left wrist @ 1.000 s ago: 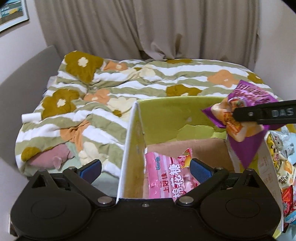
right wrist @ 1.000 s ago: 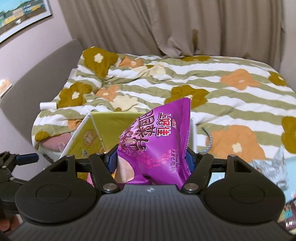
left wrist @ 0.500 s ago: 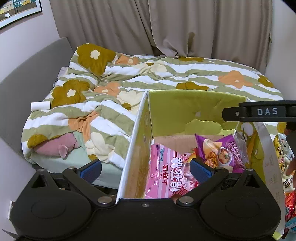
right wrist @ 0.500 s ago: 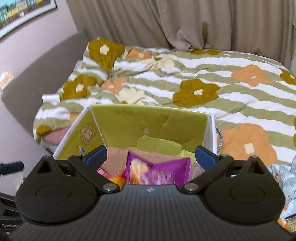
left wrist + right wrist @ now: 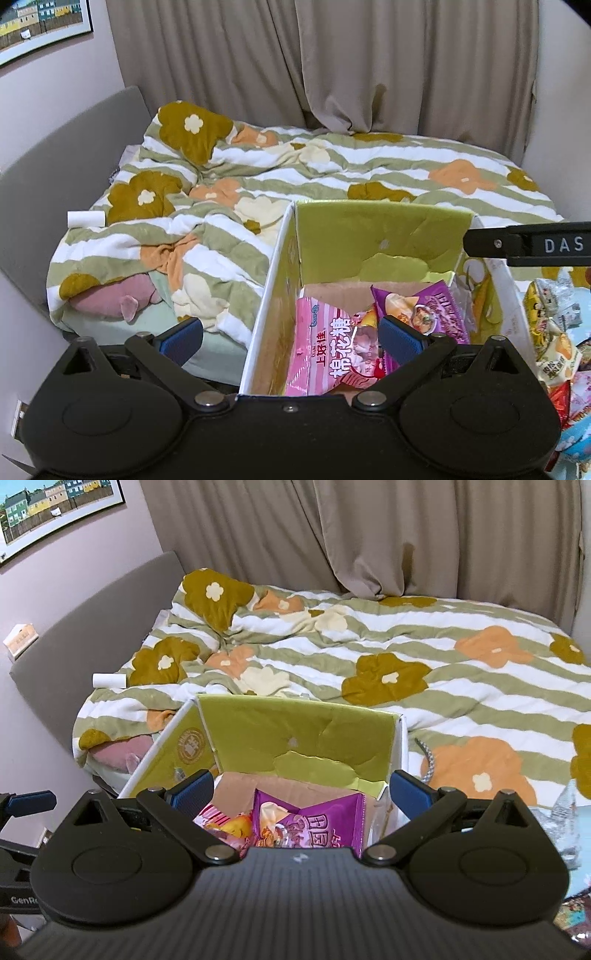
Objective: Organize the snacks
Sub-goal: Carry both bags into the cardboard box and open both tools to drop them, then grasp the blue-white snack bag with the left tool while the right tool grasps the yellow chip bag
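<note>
Purple snack bag [image 5: 314,827] lies in the box [image 5: 295,734], beneath the spread right tongs [image 5: 301,788].

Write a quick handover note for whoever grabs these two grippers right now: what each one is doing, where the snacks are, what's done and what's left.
Left gripper: open, empty, at the box's near left corner.
Right gripper: open, empty, above the box.
Box: open-topped, standing against the bed.
Done: pink bag and purple bag lie inside the box, side by side; something orange shows between them, unclear what.
Left: loose snack pile outside the box on its right still has to go in. The right gripper is nearer to it.
</note>
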### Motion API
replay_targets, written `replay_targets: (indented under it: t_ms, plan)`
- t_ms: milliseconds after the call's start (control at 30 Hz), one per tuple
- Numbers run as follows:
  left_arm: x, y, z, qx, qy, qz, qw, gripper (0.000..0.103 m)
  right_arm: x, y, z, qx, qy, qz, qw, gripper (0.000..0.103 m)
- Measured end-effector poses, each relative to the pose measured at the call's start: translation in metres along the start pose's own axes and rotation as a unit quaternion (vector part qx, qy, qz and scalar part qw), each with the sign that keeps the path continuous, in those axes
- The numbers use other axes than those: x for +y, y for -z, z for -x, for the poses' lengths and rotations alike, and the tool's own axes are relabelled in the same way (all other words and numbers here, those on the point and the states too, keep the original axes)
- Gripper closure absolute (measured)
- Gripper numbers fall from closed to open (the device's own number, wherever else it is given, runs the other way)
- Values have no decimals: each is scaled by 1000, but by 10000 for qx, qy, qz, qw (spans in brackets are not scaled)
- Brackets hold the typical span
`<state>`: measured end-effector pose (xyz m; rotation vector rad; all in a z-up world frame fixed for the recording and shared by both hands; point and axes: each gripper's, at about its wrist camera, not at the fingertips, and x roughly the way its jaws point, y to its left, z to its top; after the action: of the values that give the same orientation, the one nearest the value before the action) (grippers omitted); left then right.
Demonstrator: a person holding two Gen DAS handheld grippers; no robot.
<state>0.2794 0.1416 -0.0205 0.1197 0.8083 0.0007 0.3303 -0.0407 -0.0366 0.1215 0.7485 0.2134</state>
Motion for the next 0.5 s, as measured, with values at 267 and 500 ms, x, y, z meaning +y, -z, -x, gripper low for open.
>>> replay_targets:
  t_ms: [267, 500]
  plan:
    - [-8, 3, 36, -284, 113, -137, 9994, 0, 6, 10, 61, -281, 231, -15, 9993, 0]
    - [-29, 11, 68, -468, 517, -348, 9970, 0, -11, 29, 117, -518, 508, -312, 9969, 0]
